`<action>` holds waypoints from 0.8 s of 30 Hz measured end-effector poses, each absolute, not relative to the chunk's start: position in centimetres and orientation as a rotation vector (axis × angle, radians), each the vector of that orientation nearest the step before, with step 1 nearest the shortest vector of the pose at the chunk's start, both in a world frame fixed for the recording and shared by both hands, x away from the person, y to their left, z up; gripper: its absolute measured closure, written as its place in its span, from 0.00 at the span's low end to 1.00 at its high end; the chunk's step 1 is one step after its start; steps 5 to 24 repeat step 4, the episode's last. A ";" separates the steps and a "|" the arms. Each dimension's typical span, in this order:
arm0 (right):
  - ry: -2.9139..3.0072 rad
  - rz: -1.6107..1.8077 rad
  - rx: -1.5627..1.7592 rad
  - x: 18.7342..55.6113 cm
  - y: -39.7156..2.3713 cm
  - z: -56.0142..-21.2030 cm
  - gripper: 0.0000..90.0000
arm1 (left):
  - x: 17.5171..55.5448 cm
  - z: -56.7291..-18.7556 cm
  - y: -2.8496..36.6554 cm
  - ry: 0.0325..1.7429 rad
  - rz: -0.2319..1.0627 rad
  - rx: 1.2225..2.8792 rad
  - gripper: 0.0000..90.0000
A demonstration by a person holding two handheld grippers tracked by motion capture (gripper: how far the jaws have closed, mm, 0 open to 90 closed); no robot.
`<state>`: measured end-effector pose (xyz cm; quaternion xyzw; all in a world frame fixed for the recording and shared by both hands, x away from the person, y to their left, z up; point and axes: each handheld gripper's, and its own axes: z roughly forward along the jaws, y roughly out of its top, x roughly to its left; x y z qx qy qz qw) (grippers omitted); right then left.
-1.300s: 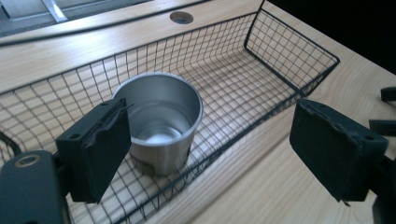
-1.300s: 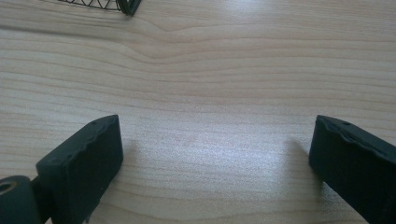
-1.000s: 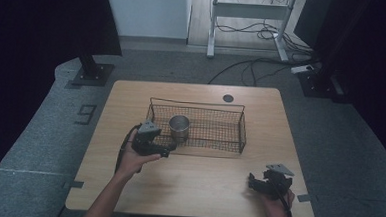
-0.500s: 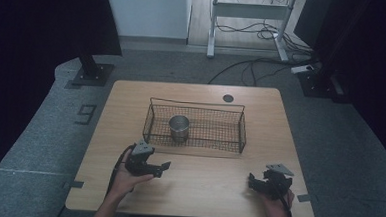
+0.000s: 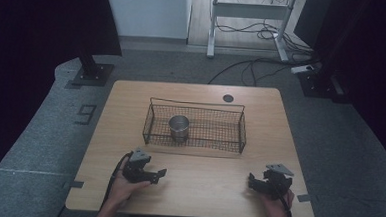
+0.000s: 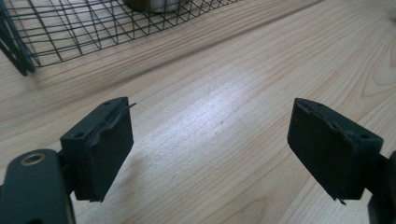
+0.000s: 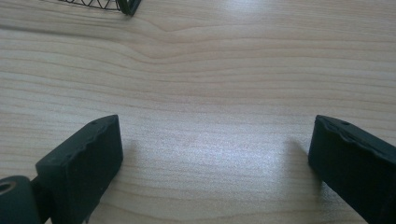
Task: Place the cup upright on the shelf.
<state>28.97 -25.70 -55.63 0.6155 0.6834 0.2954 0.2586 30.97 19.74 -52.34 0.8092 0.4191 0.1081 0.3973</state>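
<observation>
**Now both grippers low on the table, cup in the basket**

High view: the left gripper (image 5: 153, 175) lies at the near left of the table (image 5: 191, 193), held by the left hand (image 5: 126, 184). The right gripper (image 5: 255, 183) sits at the near right, well apart from it. Between and beyond them stands the basket (image 5: 232, 140), a black wire one, with the cup (image 5: 178, 128), a metal one, upright in its left part. Neither gripper touches basket or cup.

Left gripper view: the jaws stand apart over bare wood with nothing between them, though they have just been closing. The basket's mesh (image 6: 70, 28) crosses the top, the cup's base just visible behind it.

Right gripper view: the jaws gape wide over bare wood, holding nothing. A basket corner (image 7: 128, 5) shows at the top edge.
</observation>
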 end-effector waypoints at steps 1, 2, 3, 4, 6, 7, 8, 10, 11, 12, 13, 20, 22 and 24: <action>1.853 0.801 1.668 29.0 -25.7 -55.6 0.03 | 31.0 -52.3 19.8 1.062 0.272 2.048 0.16; 1.852 0.801 1.669 29.0 -25.7 -55.6 0.03 | 31.0 -52.3 19.9 1.064 0.271 2.046 0.16; 1.853 0.801 1.668 29.0 -25.7 -55.6 0.03 | 31.0 -52.3 19.9 1.064 0.273 2.045 0.16; 1.853 0.801 1.668 29.0 -25.7 -55.6 0.03 | 31.0 -52.3 19.9 1.062 0.273 2.046 0.16; 1.853 0.801 1.668 29.0 -25.7 -55.6 0.03 | 31.0 -52.3 19.9 1.062 0.273 2.046 0.16; 1.853 0.801 1.668 29.0 -25.7 -55.6 0.03 | 31.0 -52.3 19.9 1.062 0.273 2.046 0.16; 1.853 0.801 1.668 29.0 -25.7 -55.6 0.03 | 31.0 -52.3 19.9 1.062 0.273 2.046 0.16; 1.853 0.801 1.668 29.0 -25.7 -55.6 0.03 | 31.0 -52.3 19.9 1.062 0.273 2.046 0.16; 1.853 0.801 1.668 29.0 -25.7 -55.6 0.03 | 31.0 -52.3 19.9 1.062 0.273 2.046 0.16; 1.853 0.801 1.668 29.0 -25.7 -55.6 0.03 | 31.0 -52.3 19.9 1.062 0.273 2.046 0.16; 1.853 0.801 1.668 29.0 -25.7 -55.6 0.03 | 31.0 -52.3 19.9 1.062 0.273 2.046 0.16; 1.853 0.801 1.668 29.0 -25.7 -55.6 0.03 | 31.0 -52.3 19.9 1.062 0.273 2.046 0.16; 1.853 0.801 1.668 29.0 -25.7 -55.6 0.03 | 31.0 -52.3 19.9 1.062 0.273 2.046 0.16; 1.853 0.801 1.668 29.0 -25.7 -55.6 0.03 | 31.0 -52.3 19.9 1.062 0.273 2.046 0.16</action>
